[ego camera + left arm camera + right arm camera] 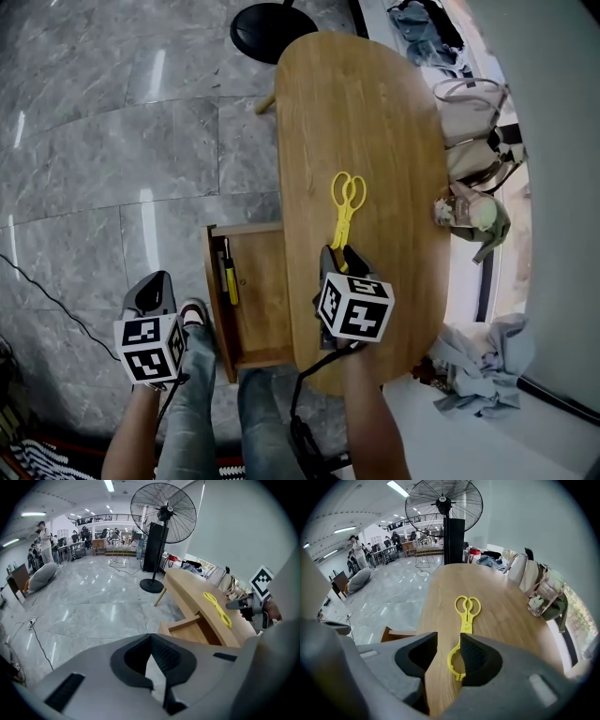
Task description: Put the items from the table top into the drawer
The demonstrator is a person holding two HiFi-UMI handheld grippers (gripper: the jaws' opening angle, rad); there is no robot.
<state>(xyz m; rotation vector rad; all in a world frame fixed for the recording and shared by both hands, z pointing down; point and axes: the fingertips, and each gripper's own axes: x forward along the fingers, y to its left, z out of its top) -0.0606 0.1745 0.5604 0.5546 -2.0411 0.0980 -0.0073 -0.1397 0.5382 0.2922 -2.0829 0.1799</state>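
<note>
Yellow scissor-handled tongs [345, 202] lie lengthwise on the oval wooden table [375, 112]. My right gripper [336, 255] is at their near end, open. In the right gripper view the tongs' [465, 616] ring-shaped tip lies in the gap by the right jaw, and the gripper [449, 641] is not closed on it. The drawer [258, 291] under the table's left side is pulled out, with a yellow-and-black tool [229, 272] inside. My left gripper [153, 292] hangs over the floor left of the drawer, its tips [151, 637] touching, holding nothing.
A glass jar [461, 212] stands at the table's right edge. Bags [473, 131] and cloth [478, 366] sit beyond that edge. A standing fan's base [272, 28] is on the floor at the table's far end. My legs [202, 394] are below the drawer.
</note>
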